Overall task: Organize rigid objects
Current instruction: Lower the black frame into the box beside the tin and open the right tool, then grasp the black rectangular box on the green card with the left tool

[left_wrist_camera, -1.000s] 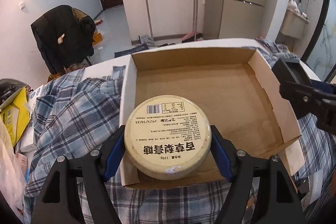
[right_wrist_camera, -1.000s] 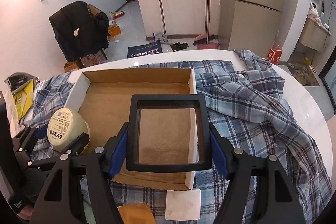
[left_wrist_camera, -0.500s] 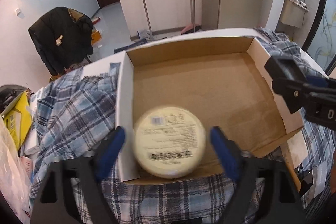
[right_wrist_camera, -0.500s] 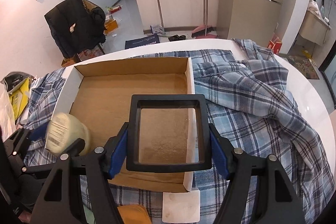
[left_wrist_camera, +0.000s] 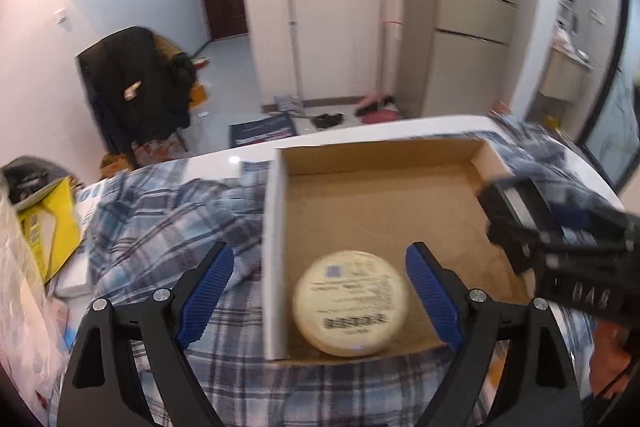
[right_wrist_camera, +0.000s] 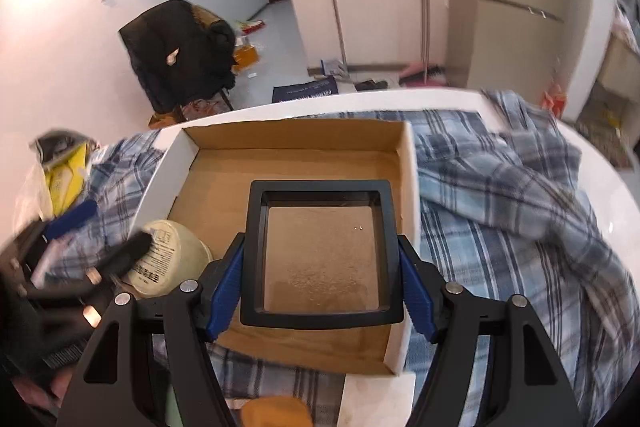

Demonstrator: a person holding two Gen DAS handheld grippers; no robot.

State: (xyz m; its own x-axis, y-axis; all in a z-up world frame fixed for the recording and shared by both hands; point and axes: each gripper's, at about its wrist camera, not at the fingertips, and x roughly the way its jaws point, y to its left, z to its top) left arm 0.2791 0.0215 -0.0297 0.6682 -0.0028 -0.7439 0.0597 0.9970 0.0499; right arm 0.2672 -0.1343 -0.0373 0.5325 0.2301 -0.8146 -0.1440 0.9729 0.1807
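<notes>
The round tin (left_wrist_camera: pixel 351 301) lies flat in the near left corner of the cardboard box (left_wrist_camera: pixel 276 227), printed face up, close to the box's white side wall. In the left wrist view, the left hand-held gripper (left_wrist_camera: pixel 320 301) hangs over it with its blue pads (left_wrist_camera: pixel 430 301) spread clear of the tin on both sides; its jaws have just been opening, and the tin sits between them untouched, so it is released. The box rests on a plaid shirt (left_wrist_camera: pixel 160 227) spread over the white worktop (left_wrist_camera: pixel 400 127). At the right edge, the other gripper reaches in over the far side of the box.

In the right wrist view, the right hand-held gripper (right_wrist_camera: pixel 320 291) is clenched on a black square frame (right_wrist_camera: pixel 320 255), its pads pressing the frame's two sides. The frame hangs over the right half of the box (right_wrist_camera: pixel 408 187), above the bare brown floor, not yet set down. The tin (right_wrist_camera: pixel 168 259) shows at the left, partly behind the left gripper's finger.

As I judge it, one object is stowed and the frame comes next; the open floor beside the tin leaves room for it. A few small items lie on the worktop just in front of the box, perhaps still to be put away, though I cannot tell what they are.
</notes>
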